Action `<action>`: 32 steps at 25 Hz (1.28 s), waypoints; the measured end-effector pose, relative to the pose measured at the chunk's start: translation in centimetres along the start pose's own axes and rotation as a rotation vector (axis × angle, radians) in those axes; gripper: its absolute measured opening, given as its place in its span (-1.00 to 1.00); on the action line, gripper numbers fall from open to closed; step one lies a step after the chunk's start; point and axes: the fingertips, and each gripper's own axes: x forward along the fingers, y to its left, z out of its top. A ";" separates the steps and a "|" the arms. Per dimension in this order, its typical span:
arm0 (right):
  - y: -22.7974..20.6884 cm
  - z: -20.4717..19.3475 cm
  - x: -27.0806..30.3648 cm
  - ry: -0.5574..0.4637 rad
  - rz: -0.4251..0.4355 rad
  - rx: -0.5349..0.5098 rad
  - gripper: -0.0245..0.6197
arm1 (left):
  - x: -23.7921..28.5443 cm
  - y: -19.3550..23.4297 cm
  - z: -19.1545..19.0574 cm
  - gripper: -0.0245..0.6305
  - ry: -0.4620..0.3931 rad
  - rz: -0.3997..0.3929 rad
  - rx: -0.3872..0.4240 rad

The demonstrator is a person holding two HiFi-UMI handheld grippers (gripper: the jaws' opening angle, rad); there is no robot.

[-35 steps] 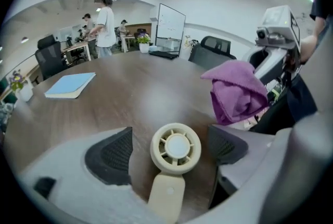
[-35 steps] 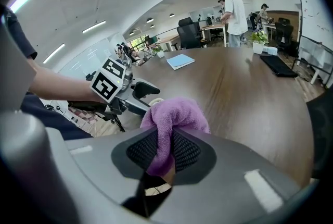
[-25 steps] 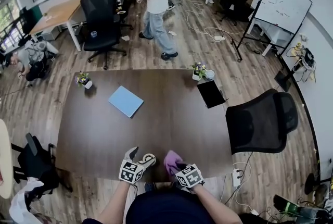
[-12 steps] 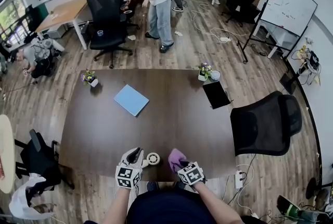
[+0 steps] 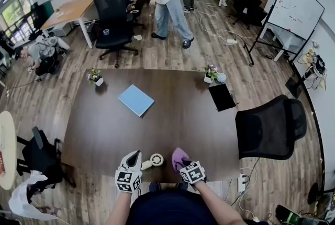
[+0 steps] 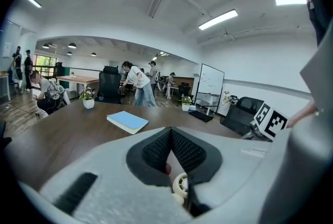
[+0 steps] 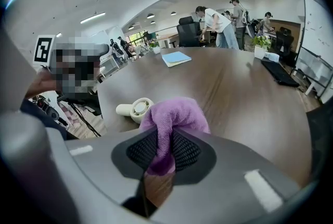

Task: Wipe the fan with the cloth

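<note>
A small white hand fan (image 5: 156, 159) lies flat on the dark table near its front edge, handle toward the left, and shows again in the right gripper view (image 7: 138, 108). My left gripper (image 5: 134, 156) hovers just left of the fan, apart from it. Its jaws have just been closing, and the pads now meet with nothing between them (image 6: 170, 134). The fan (image 6: 180, 184) shows below them. My right gripper (image 5: 183, 162) is shut on a purple cloth (image 5: 179, 155), which bunches out past the pads (image 7: 174, 116) just right of the fan.
A light blue book (image 5: 136, 100) lies mid-table, and a black tablet (image 5: 222, 97) lies at the right side. Small potted plants (image 5: 95, 77) (image 5: 211, 72) stand at the far corners. A black office chair (image 5: 269, 127) stands right of the table. People move about beyond the table.
The left gripper's jaws, wide apart beside the fan a second ago, have closed empty, and the gripper has lifted and drawn back slightly. The right gripper with the cloth has hardly moved.
</note>
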 end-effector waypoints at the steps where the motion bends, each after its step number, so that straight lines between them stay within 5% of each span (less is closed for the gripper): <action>1: -0.1 -0.1 0.3 0.004 -0.004 -0.003 -0.69 | -0.1 0.1 0.2 -0.93 -0.004 0.003 0.004; 10: -1.5 -1.5 3.5 0.028 -0.016 0.042 -0.66 | -1.0 1.0 0.6 -0.93 -0.014 0.038 -0.003; 17: -1.4 -0.9 2.9 -0.018 -0.007 0.041 -0.32 | -1.5 1.1 0.5 -0.93 -0.015 0.046 -0.013; 24: -1.2 1.1 0.1 -0.156 0.017 0.086 0.16 | -1.7 1.1 0.2 -0.93 -0.012 0.052 -0.009; 32: -0.9 5.7 -5.2 -0.404 -0.005 0.065 0.10 | -2.2 0.8 0.9 -0.93 -0.024 0.048 -0.002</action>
